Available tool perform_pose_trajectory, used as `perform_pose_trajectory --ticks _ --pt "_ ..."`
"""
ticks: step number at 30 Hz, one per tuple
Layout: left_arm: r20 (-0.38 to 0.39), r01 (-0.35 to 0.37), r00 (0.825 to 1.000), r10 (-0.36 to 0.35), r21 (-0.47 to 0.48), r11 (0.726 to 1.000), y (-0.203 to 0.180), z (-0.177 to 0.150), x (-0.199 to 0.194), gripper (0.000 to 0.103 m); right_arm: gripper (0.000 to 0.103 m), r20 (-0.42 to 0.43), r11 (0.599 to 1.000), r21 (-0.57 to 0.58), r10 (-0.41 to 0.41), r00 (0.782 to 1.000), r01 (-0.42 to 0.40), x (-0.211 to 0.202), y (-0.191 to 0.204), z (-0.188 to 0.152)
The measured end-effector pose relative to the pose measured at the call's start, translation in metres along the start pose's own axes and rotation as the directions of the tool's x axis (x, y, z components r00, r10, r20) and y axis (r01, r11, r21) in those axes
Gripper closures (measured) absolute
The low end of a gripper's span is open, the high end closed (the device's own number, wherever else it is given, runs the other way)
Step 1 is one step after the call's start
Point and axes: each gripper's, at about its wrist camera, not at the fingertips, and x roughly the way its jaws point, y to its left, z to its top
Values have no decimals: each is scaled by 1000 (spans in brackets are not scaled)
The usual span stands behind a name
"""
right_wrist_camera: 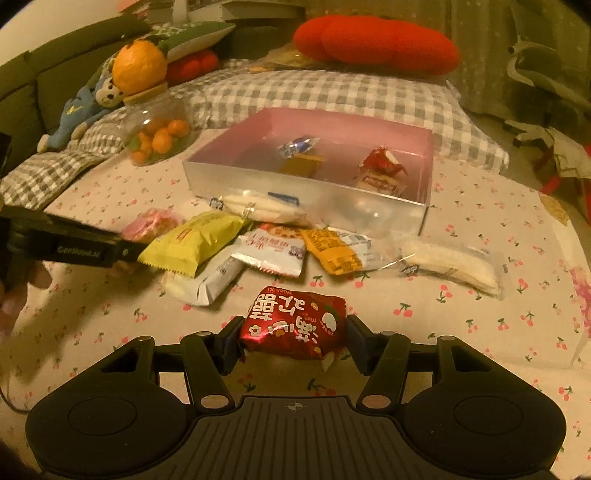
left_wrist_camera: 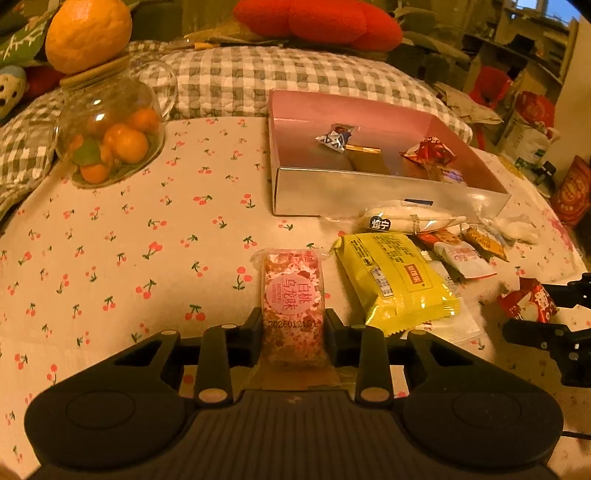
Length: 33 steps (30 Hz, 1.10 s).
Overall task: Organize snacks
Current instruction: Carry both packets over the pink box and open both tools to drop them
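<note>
A: Left gripper [left_wrist_camera: 293,325]?
B: Clamped narrow on the pink snack bar [left_wrist_camera: 293,302], pads on both long sides, clear wrapper, round pink label. The bar sits in front of the box's near-left corner, well apart from it.

A: Right gripper [right_wrist_camera: 293,338]?
B: Closed on the red snack packet [right_wrist_camera: 295,323], a finger on each side. Packet is in front of the box, past the snack pile, open cloth all round it.

A: The box?
B: Pink-lined silver box [right_wrist_camera: 421,218], open top, on the cherry-print cloth [left_wrist_camera: 110,240]. Inside: a blue-white candy [right_wrist_camera: 299,144], a gold packet [right_wrist_camera: 301,164], a red wrapped sweet [right_wrist_camera: 382,164], a small pale packet at the near wall. Middle of the box floor is bare.

A: Along the box's near wall?
B: Crowded. A white pastry pack [right_wrist_camera: 264,206] touches that wall. In front of it: yellow packet [right_wrist_camera: 194,245], white-and-red sachet [right_wrist_camera: 271,251], orange sachet [right_wrist_camera: 332,251], a white packet under the yellow one. Second pastry pack [right_wrist_camera: 452,266] in front of the box's right corner.

A: Free room?
B: Left of the box is bare cloth up to the glass jar of small oranges [left_wrist_camera: 110,140], a big orange [left_wrist_camera: 88,33] on its lid. Behind the box, the checked quilt [left_wrist_camera: 236,77] rises just beside the far wall.
</note>
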Motion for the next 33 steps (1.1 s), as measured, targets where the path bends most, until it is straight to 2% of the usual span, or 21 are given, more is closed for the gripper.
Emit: perform_pose_trajectory --ticks 12,19,26,33 --pt "-1 52 999 -52 -58 997 -8 11 -22 73 46 8 998 58 -23 1000 22 -3 -10 20" --pt "31 79 997 -77 -79 994 -12 25 -29 73 46 45 995 95 -35 998 30 -6 -18 39" --pt "60 88 995 -82 -117 989 -14 39 -30 73 46 67 988 152 -51 996 40 2 -30 62" --pt "93 57 994 -49 -89 994 -19 56 -26 73 46 90 978 207 -47 995 28 18 -42 81"
